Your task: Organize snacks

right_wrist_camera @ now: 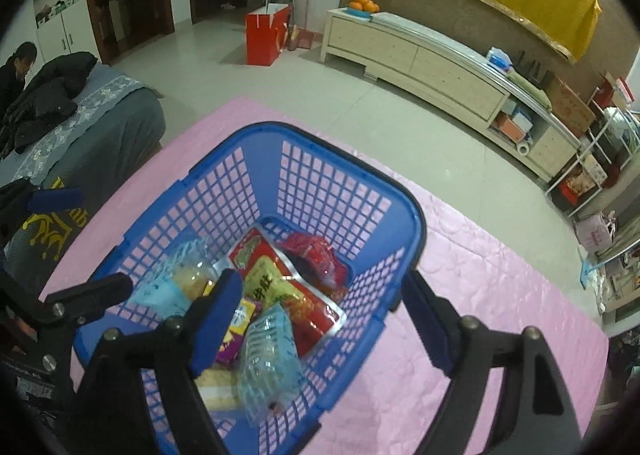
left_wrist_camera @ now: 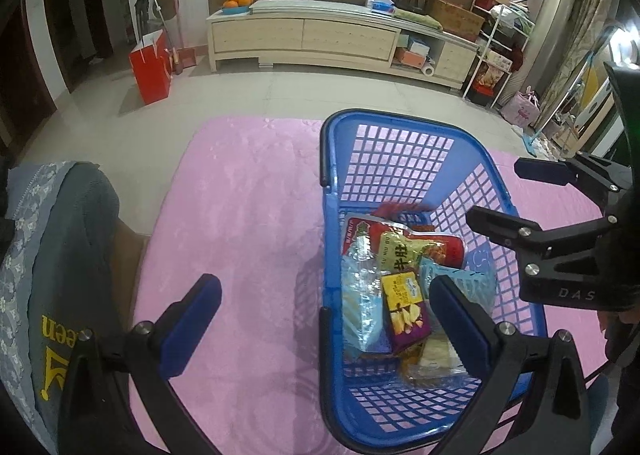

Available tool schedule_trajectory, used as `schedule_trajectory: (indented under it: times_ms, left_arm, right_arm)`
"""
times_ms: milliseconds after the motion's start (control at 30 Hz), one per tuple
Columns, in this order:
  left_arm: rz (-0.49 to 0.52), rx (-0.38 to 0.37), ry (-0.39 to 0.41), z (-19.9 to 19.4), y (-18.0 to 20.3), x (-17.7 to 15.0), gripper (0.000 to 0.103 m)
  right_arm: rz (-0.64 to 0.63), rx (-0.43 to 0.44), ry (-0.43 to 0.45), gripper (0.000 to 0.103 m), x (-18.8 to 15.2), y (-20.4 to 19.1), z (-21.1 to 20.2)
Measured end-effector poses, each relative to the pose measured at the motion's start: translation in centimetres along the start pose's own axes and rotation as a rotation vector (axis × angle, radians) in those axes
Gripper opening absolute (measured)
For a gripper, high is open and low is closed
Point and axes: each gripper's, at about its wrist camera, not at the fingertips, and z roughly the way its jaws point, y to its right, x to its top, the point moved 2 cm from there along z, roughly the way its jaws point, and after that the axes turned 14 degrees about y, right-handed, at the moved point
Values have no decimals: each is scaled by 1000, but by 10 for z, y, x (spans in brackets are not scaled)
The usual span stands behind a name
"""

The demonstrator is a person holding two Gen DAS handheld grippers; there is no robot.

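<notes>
Sitting on the pink cloth toward its right edge, the blue plastic basket holds the snack packets. The left gripper straddles the basket's left rim, fingers wide and empty. The right gripper straddles its right rim, spread wide, gripping nothing.

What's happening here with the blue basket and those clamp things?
A person holding a two-finger gripper in each hand is tidying snacks into a blue plastic lattice basket on a pink cloth. Several packets already lie inside, among them a purple snack box, a red and yellow foil pouch and a clear blue-printed bag. The right gripper is open above the basket with nothing between its pads. The left gripper is open too, straddling the basket's near wall, holding nothing.
</notes>
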Motion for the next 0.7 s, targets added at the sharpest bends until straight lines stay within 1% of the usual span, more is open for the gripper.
schedule_trajectory:
  times_ms: [100, 300, 467, 600, 700]
  left_arm:
    - [5, -11, 10, -6, 7, 0, 103]
    - [43, -26, 62, -30, 25, 3, 103]
    - [54, -50, 97, -52, 42, 3, 103]
    - [53, -69, 128, -69, 53, -2, 103]
    - [74, -77, 185, -92, 69, -8, 103]
  right_arm:
    - [17, 5, 11, 85, -5, 3, -14]
    - [54, -8, 46, 85, -12, 8, -46]
    - [84, -33, 71, 85, -24, 16, -77]
    - [98, -56, 116, 85, -39, 18, -114]
    - [98, -91, 167, 86, -50, 17, -143]
